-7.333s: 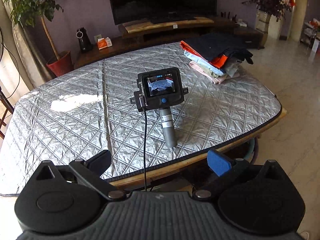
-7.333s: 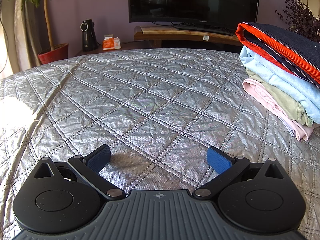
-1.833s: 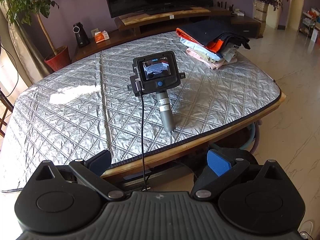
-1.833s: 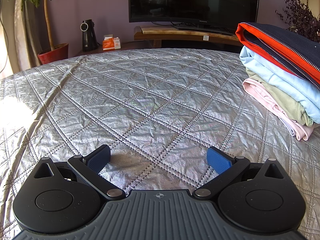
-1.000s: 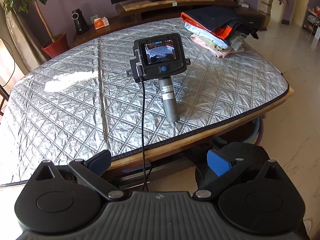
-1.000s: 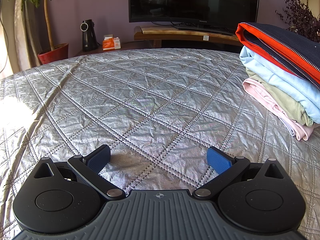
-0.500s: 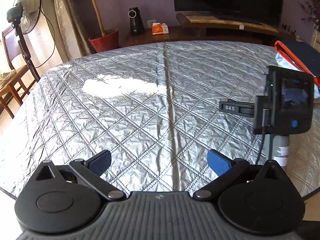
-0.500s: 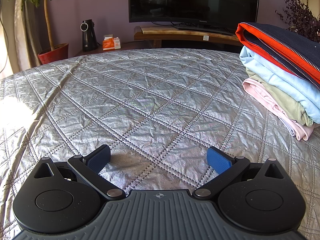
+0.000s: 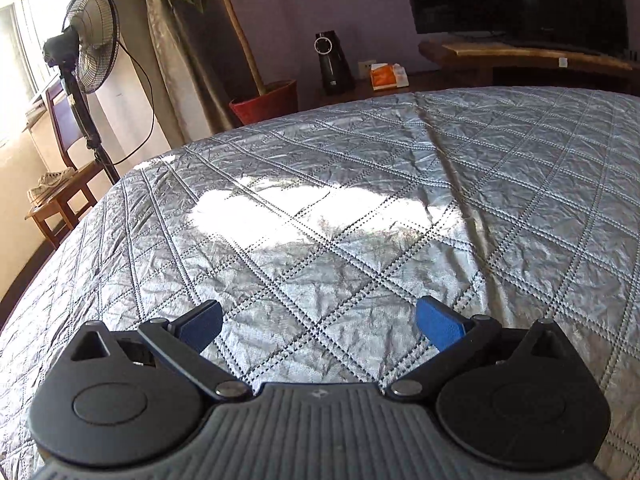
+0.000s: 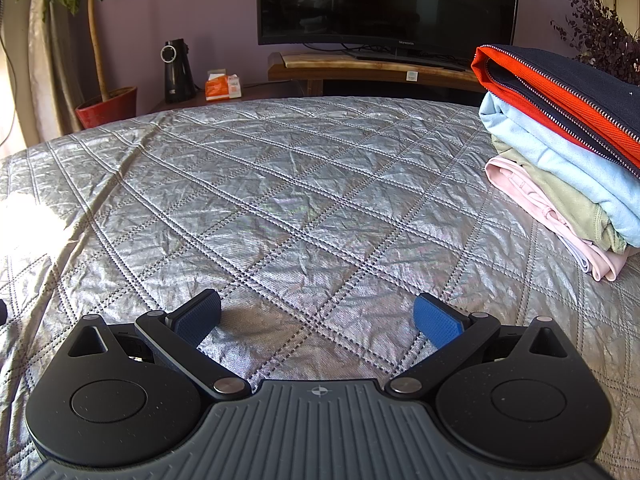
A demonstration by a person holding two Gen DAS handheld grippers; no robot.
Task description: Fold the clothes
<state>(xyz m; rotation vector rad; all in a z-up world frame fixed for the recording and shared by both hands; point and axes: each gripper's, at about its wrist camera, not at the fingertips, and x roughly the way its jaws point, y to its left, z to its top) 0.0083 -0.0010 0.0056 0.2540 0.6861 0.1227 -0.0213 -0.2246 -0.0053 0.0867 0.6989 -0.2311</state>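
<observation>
Left claw [image 9: 318,316] swung off floor-side view, now low over silver quilted desk [image 9: 360,200], jaws wide apart, empty. Right claw [image 10: 316,316] unchanged: resting on desk, spread wide, empty. Folded clothes stack [image 10: 560,152] sits near right claw, at desk's right edge. No loose garment visible; likely run's end or before next piece. TV [image 10: 388,0] reads "Skyworth".

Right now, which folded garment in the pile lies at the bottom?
The pale pink garment; it touches the silver quilted cover, under the green, light blue and navy-orange ones.
</observation>
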